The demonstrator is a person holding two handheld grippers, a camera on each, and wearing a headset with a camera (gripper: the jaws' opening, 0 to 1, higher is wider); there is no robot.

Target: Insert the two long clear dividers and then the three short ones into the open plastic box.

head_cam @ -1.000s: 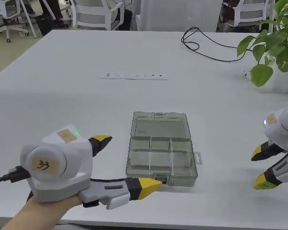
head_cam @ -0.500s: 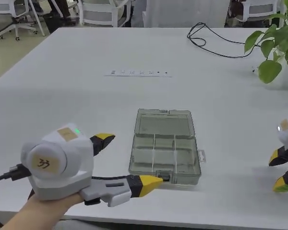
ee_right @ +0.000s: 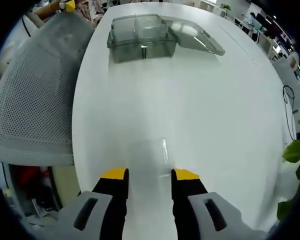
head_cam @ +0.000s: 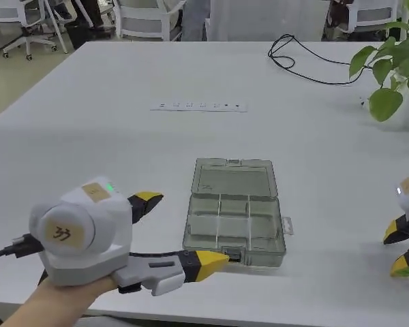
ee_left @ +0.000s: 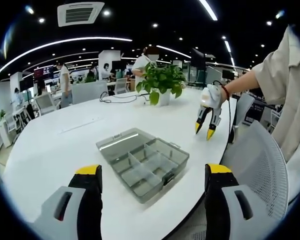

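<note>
Both the left gripper (head_cam: 184, 229) and the right gripper (head_cam: 394, 252) gape empty, and the left's near jaw tip, just beside the open plastic box (head_cam: 235, 214) by the table's (head_cam: 123, 136) near edge, could nudge it askew.

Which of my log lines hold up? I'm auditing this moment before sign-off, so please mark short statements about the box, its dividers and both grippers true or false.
1. The box is open, with its lid lying flat on the table. True.
2. The left gripper is shut on a divider. False: its jaws are wide apart and hold nothing, near the box's front left corner.
3. Clear dividers stand inside the box and split it into compartments. True.
4. The right gripper is touching the box. False: it is well off to the box's right, open and empty, with bare table between them.
</note>
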